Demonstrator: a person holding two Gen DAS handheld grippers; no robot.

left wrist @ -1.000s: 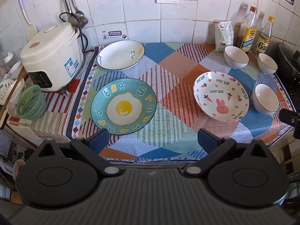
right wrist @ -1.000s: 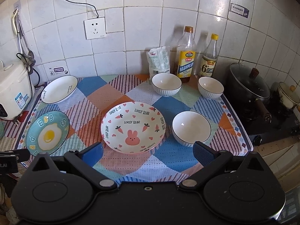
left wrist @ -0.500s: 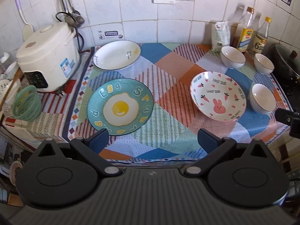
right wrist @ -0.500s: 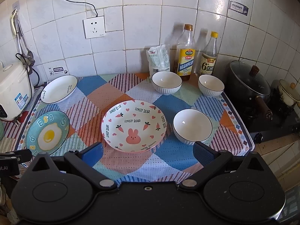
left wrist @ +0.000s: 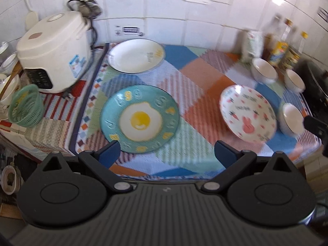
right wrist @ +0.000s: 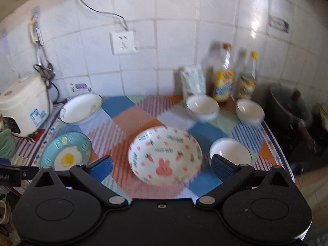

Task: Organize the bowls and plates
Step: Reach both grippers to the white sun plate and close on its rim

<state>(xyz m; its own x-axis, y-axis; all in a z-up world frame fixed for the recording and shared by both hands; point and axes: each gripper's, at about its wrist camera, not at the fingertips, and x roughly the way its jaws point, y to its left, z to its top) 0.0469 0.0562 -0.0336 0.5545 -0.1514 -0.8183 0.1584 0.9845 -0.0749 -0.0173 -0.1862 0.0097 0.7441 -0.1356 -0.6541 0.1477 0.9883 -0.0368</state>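
A: Largest first. What covers the counter?

B: A patchwork cloth [left wrist: 196,94]. At its left edge sits a white rice cooker [left wrist: 54,51]; at the right, a dark lidded pot [right wrist: 291,110].

A: Dishes?

B: 3 plates, 3 bowls, all flat on the cloth and none stacked. Teal egg plate [left wrist: 139,119] front left, with the plain white plate [left wrist: 135,55] behind it, near the cooker. Bunny plate [right wrist: 165,155] centre front. 1 white bowl [right wrist: 230,151] just right of the bunny plate, 2 more bowls [right wrist: 202,105] [right wrist: 249,110] at the back, in front of 2 bottles [right wrist: 223,75] and a white packet [right wrist: 193,81].

A: Smaller items?

B: A green basket [left wrist: 25,106] lies in front of the cooker.

A: Tongs?

B: Left gripper [left wrist: 166,152] spread wide, empty, above the cloth's front edge beside the egg plate. Right gripper [right wrist: 162,167] also spread wide, empty, fingers flanking the bunny plate in view; cannot tell contact. Both views are blurred.
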